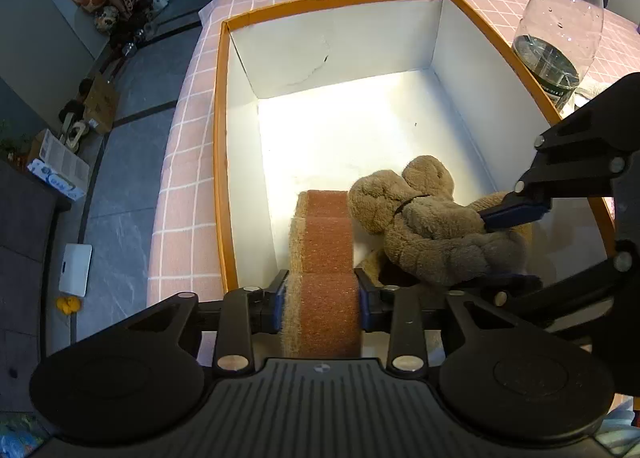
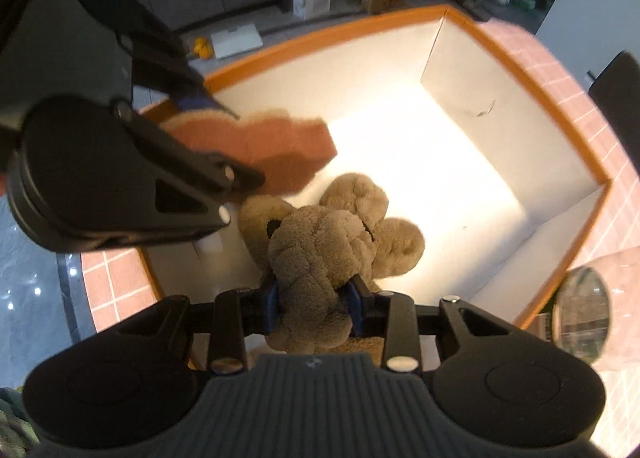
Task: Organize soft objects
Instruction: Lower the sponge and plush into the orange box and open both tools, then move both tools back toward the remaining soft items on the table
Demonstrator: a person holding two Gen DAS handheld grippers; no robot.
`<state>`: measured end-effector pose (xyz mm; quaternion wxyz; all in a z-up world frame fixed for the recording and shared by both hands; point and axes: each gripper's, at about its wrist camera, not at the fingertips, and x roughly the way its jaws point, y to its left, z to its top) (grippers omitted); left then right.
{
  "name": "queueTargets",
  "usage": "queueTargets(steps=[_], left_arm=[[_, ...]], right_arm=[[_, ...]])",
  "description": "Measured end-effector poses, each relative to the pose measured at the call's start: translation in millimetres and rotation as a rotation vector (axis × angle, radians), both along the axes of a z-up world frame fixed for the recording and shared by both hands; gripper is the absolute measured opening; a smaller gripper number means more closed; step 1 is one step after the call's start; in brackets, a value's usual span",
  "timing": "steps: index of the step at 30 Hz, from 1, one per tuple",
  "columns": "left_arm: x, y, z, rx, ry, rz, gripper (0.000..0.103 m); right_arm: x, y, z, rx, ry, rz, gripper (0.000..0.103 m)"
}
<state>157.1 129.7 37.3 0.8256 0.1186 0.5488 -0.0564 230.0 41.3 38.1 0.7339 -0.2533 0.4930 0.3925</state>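
Observation:
My left gripper is shut on a reddish-brown scrubbing sponge and holds it over the near left part of an orange-rimmed white box. My right gripper is shut on a tan plush bear and holds it inside the same box, just right of the sponge. The bear and the right gripper show in the left wrist view. The left gripper shows at the left of the right wrist view.
The box sits on a pink checked tablecloth. A clear plastic water bottle stands right beside the box's right wall; it shows in the right wrist view. The table edge and grey floor lie to the left.

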Motion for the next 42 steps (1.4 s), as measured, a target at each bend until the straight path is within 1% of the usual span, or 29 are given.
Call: queueTargets(steps=[1, 3, 4, 8, 9, 11, 13, 14, 19, 22, 24, 29, 33, 35, 37, 42], left_arm=[[-0.4, -1.1, 0.2, 0.006, 0.001, -0.001, 0.041], [0.6, -4.2, 0.6, 0.015, 0.007, -0.01, 0.044], [1.0, -6.0, 1.3, 0.015, 0.011, -0.015, 0.047], [-0.4, -6.7, 6.4, 0.004, 0.012, -0.009, 0.057], [-1.1, -6.2, 8.2, 0.005, 0.01, -0.006, 0.057], [-4.0, -5.6, 12.8, 0.004, 0.0, -0.005, 0.057], [-6.4, -6.4, 18.2, -0.007, -0.012, -0.006, 0.057], [-9.4, -7.4, 21.8, -0.012, -0.022, -0.008, 0.057], [-23.7, -20.0, 40.8, -0.016, -0.117, -0.059, 0.057], [-37.1, -31.7, 53.1, -0.028, -0.194, -0.105, 0.057], [-46.6, -40.9, 61.4, -0.052, -0.246, -0.141, 0.057], [-63.9, -68.4, 71.7, -0.109, -0.338, -0.224, 0.057], [-76.0, -94.3, 74.3, -0.173, -0.388, -0.29, 0.057], [-81.3, -109.5, 71.5, -0.206, -0.41, -0.319, 0.057], [-86.2, -126.5, 63.9, -0.227, -0.426, -0.339, 0.057], [-90.2, -161.5, 31.4, -0.32, -0.436, -0.362, 0.057]], right_arm=[[1.4, 0.7, -1.4, -0.003, 0.005, -0.006, 0.036], [3.9, 1.1, -2.9, -0.001, 0.026, -0.019, 0.041], [1.8, -0.2, -2.5, -0.002, 0.035, -0.026, 0.041], [-0.1, -2.9, 3.5, 0.008, 0.022, -0.032, 0.046], [-1.4, -4.1, 6.4, 0.015, 0.022, -0.034, 0.048], [-5.7, -7.2, 12.9, 0.028, 0.013, -0.033, 0.049], [-11.1, -7.6, 20.6, 0.032, -0.016, -0.03, 0.053], [-14.6, -10.2, 24.2, 0.039, -0.032, -0.03, 0.055], [-30.4, -25.0, 45.9, 0.082, -0.102, -0.051, 0.056], [-42.4, -45.0, 58.5, 0.107, -0.158, -0.073, 0.06], [-51.7, -61.6, 67.9, 0.122, -0.198, -0.101, 0.061], [-71.2, -110.6, 83.5, 0.173, -0.261, -0.219, 0.063], [-86.0, -157.3, 83.0, 0.225, -0.282, -0.361, 0.066], [-93.5, -180.3, 76.9, 0.255, -0.285, -0.437, 0.066], [-103.8, -199.5, 67.7, 0.268, -0.307, -0.51, 0.066], [-128.3, -242.2, 31.5, 0.257, -0.388, -0.672, 0.067]])
